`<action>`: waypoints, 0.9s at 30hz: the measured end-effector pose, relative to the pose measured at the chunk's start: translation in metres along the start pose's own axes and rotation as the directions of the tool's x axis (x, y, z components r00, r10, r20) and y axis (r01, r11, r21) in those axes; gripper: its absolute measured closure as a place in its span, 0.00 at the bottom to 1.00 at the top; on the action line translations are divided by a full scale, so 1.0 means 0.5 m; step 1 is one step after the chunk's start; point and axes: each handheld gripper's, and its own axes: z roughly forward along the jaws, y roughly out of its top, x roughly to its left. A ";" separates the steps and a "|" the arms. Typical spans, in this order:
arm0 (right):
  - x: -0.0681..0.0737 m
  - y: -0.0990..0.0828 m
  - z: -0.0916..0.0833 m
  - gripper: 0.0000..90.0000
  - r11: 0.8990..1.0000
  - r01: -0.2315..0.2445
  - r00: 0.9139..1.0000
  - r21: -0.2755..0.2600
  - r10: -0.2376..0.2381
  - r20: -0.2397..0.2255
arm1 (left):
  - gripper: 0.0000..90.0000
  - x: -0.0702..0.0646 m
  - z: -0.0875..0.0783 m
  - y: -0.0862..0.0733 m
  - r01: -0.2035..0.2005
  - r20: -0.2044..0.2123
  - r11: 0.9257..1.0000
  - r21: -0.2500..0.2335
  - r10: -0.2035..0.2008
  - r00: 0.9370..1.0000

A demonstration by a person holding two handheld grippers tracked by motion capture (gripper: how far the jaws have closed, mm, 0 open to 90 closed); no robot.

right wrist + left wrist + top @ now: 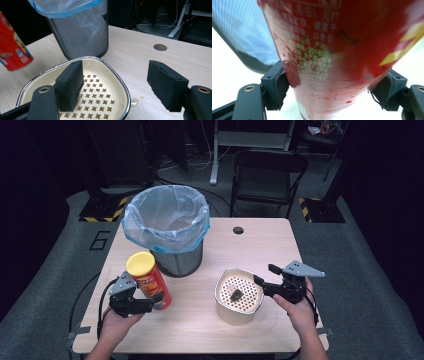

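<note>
A red chip can point(148, 281) with a yellow lid leans to the left at the table's front left. My left gripper point(156, 302) is shut on its lower part. In the left gripper view both pads point(279, 83) press the can point(332, 50). A cream bowl point(223, 306) with a perforated insert stands at the front right, with a small dark piece point(236, 294) inside. My right gripper point(265, 274) is open astride the bowl's right rim. In the right gripper view one jaw hangs inside the bowl point(117, 77) and the other outside it, with the gripper point(118, 86) empty.
A mesh bin point(166, 222) lined with a pale blue bag stands behind the can; its wall point(80, 32) rises just beyond the bowl. A cable hole point(238, 230) lies in the tabletop at the back. A few water drops point(136, 101) lie beside the bowl. A folding chair point(267, 175) stands beyond the table.
</note>
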 end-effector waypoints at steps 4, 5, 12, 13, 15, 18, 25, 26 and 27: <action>-0.001 0.000 -0.002 0.32 1.000 0.002 1.000 0.000 -0.002 0.000 | 0.27 -0.008 -0.029 0.053 -0.019 0.018 1.000 0.000 0.019 1.000; -0.002 -0.001 -0.002 0.32 1.000 0.000 1.000 -0.001 0.000 0.001 | 0.27 -0.011 -0.039 0.075 -0.026 0.023 1.000 -0.005 0.026 0.999; -0.006 -0.002 -0.011 0.32 1.000 -0.015 1.000 -0.006 0.015 0.009 | 0.27 -0.017 -0.098 0.223 -0.047 0.057 0.999 -0.017 0.048 0.997; -0.006 -0.002 -0.011 0.32 1.000 -0.015 1.000 -0.006 0.015 0.009 | 0.27 -0.016 -0.102 0.240 -0.048 0.060 0.999 -0.017 0.049 0.997; -0.008 -0.001 -0.014 0.32 1.000 -0.017 1.000 -0.013 0.017 0.007 | 0.27 -0.014 -0.114 0.288 -0.051 0.062 0.998 -0.023 0.053 0.997; -0.011 -0.002 -0.016 0.32 1.000 -0.025 1.000 -0.016 0.025 0.005 | 0.27 -0.006 -0.122 0.347 -0.054 0.052 0.998 -0.038 0.056 0.997; -0.015 -0.002 -0.020 0.32 0.999 -0.038 0.999 -0.023 0.038 0.001 | 0.27 0.038 -0.103 0.444 -0.052 -0.010 0.995 -0.087 0.052 0.999; -0.016 -0.002 -0.020 0.32 0.999 -0.037 0.999 -0.027 0.037 0.000 | 0.27 0.046 -0.095 0.453 -0.034 -0.013 0.995 -0.095 0.032 0.999; -0.017 -0.002 -0.020 0.32 0.999 -0.037 0.999 -0.028 0.037 -0.003 | 0.27 0.053 -0.087 0.458 -0.026 -0.015 0.995 -0.099 0.025 1.000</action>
